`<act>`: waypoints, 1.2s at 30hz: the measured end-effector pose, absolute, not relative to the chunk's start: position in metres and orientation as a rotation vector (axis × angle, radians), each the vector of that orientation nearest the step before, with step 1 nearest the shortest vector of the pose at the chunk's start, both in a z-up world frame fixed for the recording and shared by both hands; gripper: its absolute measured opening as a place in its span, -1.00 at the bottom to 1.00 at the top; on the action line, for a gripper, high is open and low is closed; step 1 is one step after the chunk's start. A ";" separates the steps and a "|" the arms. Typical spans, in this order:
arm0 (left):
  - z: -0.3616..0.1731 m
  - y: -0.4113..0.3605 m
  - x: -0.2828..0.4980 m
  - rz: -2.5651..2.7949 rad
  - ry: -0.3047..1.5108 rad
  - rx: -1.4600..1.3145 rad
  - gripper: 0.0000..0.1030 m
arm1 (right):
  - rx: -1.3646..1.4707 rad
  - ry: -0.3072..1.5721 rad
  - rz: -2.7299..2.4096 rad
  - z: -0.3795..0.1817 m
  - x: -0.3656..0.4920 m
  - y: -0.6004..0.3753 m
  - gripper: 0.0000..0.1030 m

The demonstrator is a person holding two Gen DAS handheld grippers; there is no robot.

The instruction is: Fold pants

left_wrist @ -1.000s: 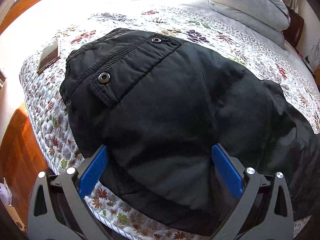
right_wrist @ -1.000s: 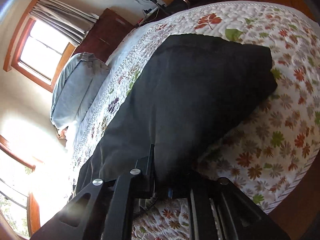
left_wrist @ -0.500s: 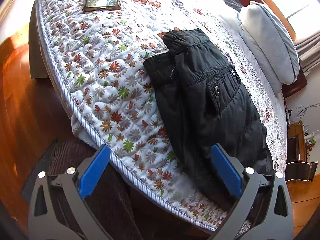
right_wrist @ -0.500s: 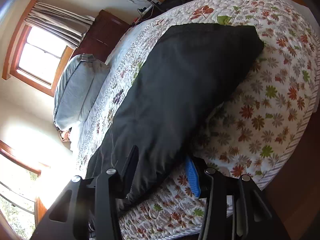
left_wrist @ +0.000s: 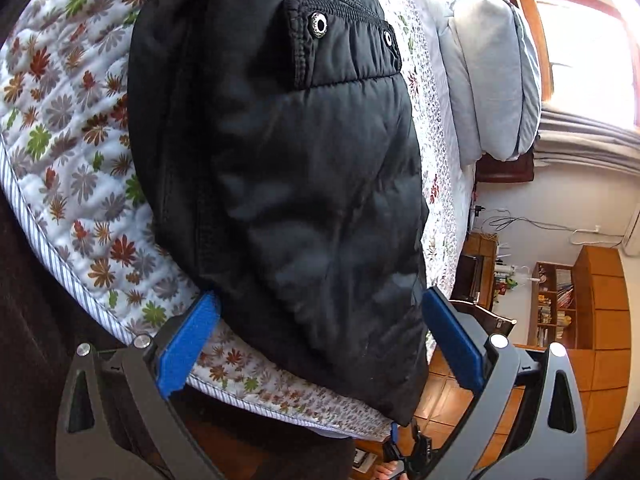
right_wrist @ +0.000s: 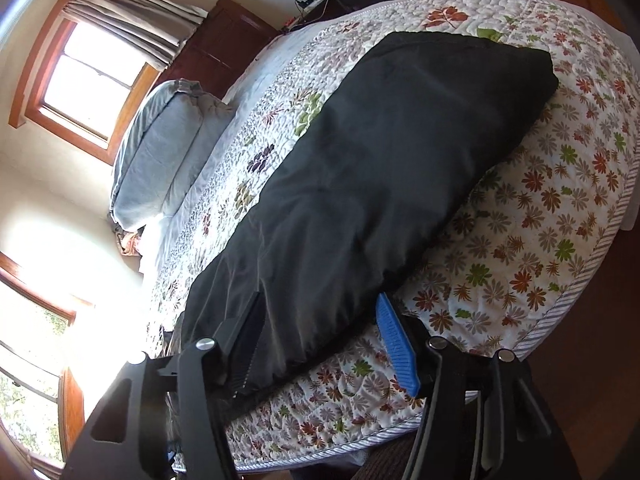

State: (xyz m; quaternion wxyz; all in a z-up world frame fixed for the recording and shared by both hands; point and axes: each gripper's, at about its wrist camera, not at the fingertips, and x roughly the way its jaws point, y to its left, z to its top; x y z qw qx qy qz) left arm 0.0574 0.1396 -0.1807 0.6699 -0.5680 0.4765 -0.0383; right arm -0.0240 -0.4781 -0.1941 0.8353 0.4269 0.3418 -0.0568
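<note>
The black padded pants (left_wrist: 280, 168) lie folded on the flower-print bedspread (left_wrist: 72, 152), near the bed's edge. Their snap-button pocket flap (left_wrist: 344, 44) faces up. My left gripper (left_wrist: 320, 340) is open; its blue pads (left_wrist: 188, 340) stand either side of the pants' near end, not closed on it. In the right wrist view the pants (right_wrist: 380, 184) run away from me across the bed. My right gripper (right_wrist: 324, 344) is open, its fingers straddling the pants' near edge. The right gripper's tip also shows in the left wrist view (left_wrist: 404, 448), below the bed edge.
Grey pillows (right_wrist: 164, 160) lie at the head of the bed by a window (right_wrist: 88, 76). The striped bed edge (right_wrist: 580, 276) drops to a wooden floor (left_wrist: 460, 400). Shelves (left_wrist: 556, 304) and a desk with cables stand beyond the bed.
My left gripper swung away from the pants, then came back close over their pocket end. My right gripper went from shut on the pants' edge to open, pads now apart.
</note>
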 end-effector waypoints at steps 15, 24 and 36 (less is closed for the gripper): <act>-0.186 0.131 0.070 -0.080 1.042 -1.313 0.93 | 0.880 0.752 -0.096 -0.208 -0.008 -0.462 0.15; -0.192 0.129 0.075 0.047 1.019 -1.242 -0.16 | 0.876 0.767 -0.101 -0.214 -0.005 -0.466 0.24; -0.165 0.126 0.043 0.007 0.905 -1.132 -0.90 | 0.896 0.779 -0.104 -0.221 -0.003 -0.469 0.28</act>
